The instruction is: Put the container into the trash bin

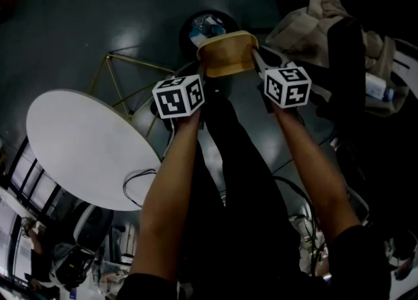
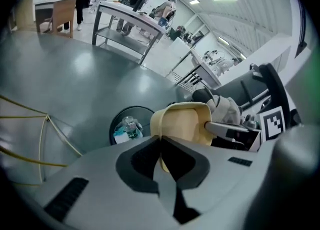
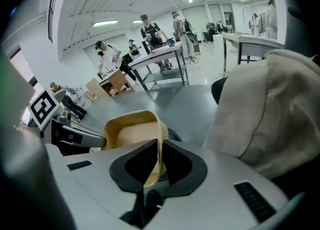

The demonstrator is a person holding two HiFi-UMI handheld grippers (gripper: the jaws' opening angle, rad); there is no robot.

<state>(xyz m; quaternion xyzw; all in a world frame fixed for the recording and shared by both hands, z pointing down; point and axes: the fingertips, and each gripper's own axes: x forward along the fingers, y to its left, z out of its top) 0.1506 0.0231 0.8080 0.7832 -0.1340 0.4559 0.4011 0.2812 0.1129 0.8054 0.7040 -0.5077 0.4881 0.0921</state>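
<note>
Over the floor, upper middle of the head view: the trash bin (image 1: 186, 31) is half covered by the container (image 1: 227, 57); only its dark round rim and part of its inside show.
Bin contents: a plastic bottle (image 1: 208, 27) with a blue and white scrap beside it; the rest is too dark to make out.
Arms: both forearms run out of the picture's lower edge.
Container: a tan, thin-walled tub with rounded corners, its mouth open. It hangs in the air between the two grippers, just on the near side of the bin's mouth.
Left gripper (image 2: 161, 146): jaws narrow, pinched on the container's thin left wall.
Right gripper (image 3: 160, 156): jaws narrow, clamped on the opposite wall.
Left side: a round white table (image 1: 85, 148), with a gold wire frame (image 1: 124, 70) between it and the bin.
Right side: a heap of beige cloth (image 3: 270, 108) close beside the right gripper.
Beyond the bin: bare grey floor (image 2: 75, 73).
</note>
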